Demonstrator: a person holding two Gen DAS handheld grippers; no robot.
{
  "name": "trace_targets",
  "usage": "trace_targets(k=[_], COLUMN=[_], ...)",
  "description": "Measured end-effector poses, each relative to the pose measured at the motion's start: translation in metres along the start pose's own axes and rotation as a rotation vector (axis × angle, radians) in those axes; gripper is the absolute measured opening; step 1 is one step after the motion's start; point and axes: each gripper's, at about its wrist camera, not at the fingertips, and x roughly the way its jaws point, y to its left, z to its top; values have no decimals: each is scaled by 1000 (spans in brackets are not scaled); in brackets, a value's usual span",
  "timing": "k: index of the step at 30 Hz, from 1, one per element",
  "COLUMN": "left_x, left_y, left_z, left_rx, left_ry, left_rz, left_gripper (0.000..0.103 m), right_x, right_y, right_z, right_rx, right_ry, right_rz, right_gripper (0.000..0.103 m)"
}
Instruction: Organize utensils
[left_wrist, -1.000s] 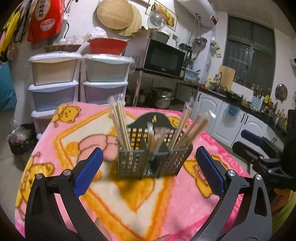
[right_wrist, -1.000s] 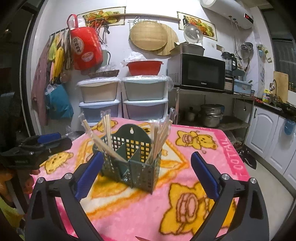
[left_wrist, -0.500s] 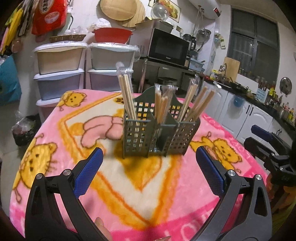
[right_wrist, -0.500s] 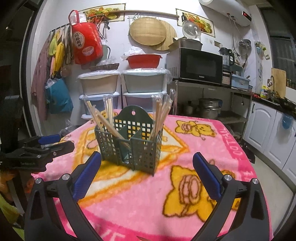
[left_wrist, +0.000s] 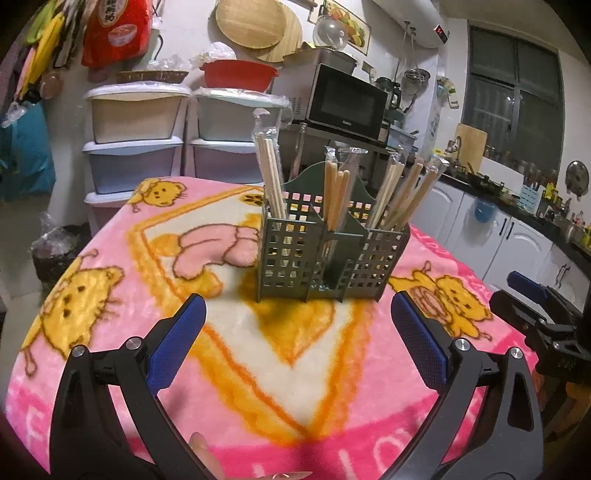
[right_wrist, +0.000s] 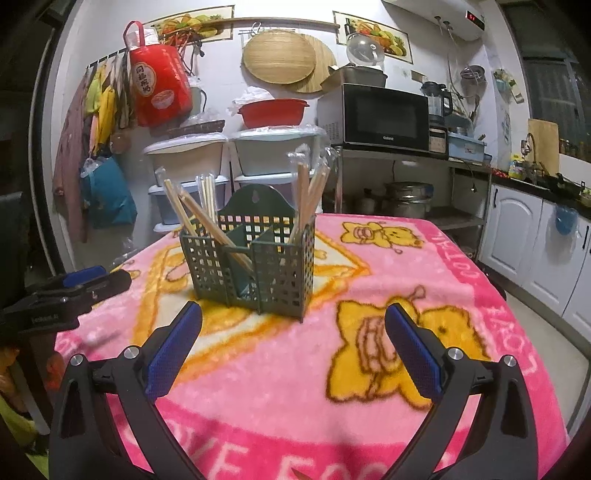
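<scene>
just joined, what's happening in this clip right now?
A person holds a gripper in each hand over a table covered with a pink cartoon blanket. Both the left gripper and the right gripper are open and empty, pointed at a green slotted utensil holder in the middle of the table. Plastic-wrapped wooden chopsticks stand in its compartments. Nothing is being gripped at this moment.

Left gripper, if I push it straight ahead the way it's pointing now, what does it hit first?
Most likely the green utensil holder. It sits nearly centred between the open fingers of the left gripper, with only bare pink blanket in between. Depth is hard to judge through the fisheye, so a low path might brush the blanket first.
</scene>
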Motion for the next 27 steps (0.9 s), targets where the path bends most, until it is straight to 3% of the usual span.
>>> trace_targets(k=[16,27], left_x=[-7,-7], left_y=[-7,-6], left_z=[-15,-17], left_rx=[40,43], left_ry=[-110,-127], left_rz=[-1,-3], left_gripper=[92,92], right_x=[-17,-19], right_y=[1,0], right_z=[-22,-28], right_rx=[-12,-7], right_ry=[-159,-188], right_rz=[-88,-100], right_gripper=[96,96])
